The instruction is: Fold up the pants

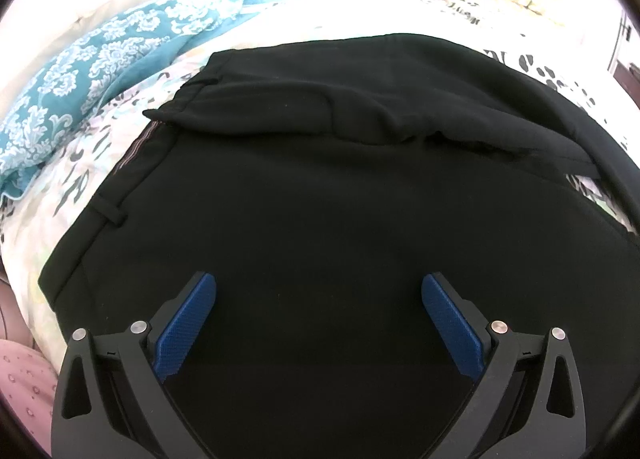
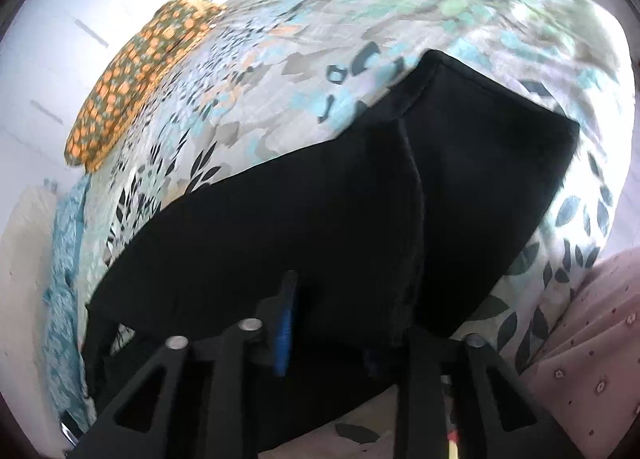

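Pants (image 1: 320,187), black, spread across leaf-print bed (image 2: 360,11), partly folded. Left claw (image 1: 319,291) released, hovering above the cloth. Right claw (image 2: 332,315) half closed around a raised fold; grip impossible to tell.

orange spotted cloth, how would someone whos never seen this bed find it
Start from the bed's leafy patterned sheet with the black pants spread across it. Look past the pants to the far edge by the white wall: the orange spotted cloth lies there in a folded strip. It alone has orange dots on olive green; the nearby teal floral blanket is blue and white.
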The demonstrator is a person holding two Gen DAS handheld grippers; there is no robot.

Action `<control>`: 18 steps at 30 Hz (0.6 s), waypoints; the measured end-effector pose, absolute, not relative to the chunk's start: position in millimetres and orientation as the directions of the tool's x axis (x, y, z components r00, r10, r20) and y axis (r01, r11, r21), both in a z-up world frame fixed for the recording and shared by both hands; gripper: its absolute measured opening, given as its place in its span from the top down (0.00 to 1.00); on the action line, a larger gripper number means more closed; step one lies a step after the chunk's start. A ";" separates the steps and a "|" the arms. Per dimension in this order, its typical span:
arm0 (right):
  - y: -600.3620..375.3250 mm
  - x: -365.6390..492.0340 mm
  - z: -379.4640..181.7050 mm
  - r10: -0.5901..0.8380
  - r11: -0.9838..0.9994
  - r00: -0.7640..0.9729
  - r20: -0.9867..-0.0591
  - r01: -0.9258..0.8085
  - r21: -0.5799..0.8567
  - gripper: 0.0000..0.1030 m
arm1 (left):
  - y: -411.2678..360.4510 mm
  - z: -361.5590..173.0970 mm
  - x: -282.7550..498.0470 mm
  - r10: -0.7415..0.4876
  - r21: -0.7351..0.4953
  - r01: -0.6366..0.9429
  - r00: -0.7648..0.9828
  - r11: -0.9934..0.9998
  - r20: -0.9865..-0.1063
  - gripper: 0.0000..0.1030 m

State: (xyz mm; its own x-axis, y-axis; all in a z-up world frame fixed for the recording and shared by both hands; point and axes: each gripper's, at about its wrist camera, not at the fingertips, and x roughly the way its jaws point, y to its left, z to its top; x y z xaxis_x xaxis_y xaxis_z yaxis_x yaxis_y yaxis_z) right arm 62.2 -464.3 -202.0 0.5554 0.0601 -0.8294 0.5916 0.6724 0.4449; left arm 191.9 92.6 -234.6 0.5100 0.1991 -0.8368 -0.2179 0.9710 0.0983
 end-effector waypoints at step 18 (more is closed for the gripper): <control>-472.5 59.0 -189.1 0.046 0.655 0.617 -0.786 0.575 0.490 0.87 | 91.9 -235.5 189.0 0.199 0.097 -0.215 0.521 0.972 -0.830 0.00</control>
